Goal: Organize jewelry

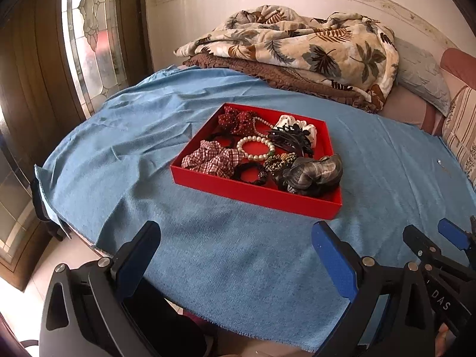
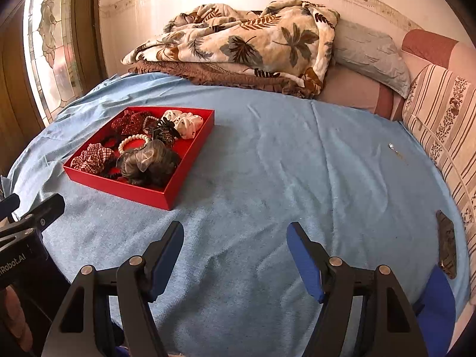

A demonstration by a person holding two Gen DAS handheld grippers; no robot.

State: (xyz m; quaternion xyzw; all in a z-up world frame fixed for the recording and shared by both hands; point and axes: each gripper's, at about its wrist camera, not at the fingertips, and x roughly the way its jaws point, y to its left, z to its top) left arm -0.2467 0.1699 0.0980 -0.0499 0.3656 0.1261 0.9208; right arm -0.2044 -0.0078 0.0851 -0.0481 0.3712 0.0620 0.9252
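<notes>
Both claws hovered low over the blue cloth (image 2: 267, 178) on the bed, each spread wide and holding nothing: the left claw (image 1: 235, 255) faced the red tray (image 1: 253, 192) straight ahead and near, the right claw (image 2: 235, 253) had it ahead and well to its left.

What looked left to gather lay on the right claw's side: a small silvery piece (image 2: 392, 147) far ahead to its right, and a dark mottled hair clip (image 2: 446, 244) close by at its right. By my judgement the clip was the next pick; the right claw should swing right, straddle it across its narrow width, press lightly into the soft cloth and close without pinching fabric.

In the tray I counted three scrunchies, two pearl strands, one black claw clip (image 1: 290, 139), one grey hair bun (image 1: 312, 175), and about two small dark ties; the overlap made that last count uncertain.
</notes>
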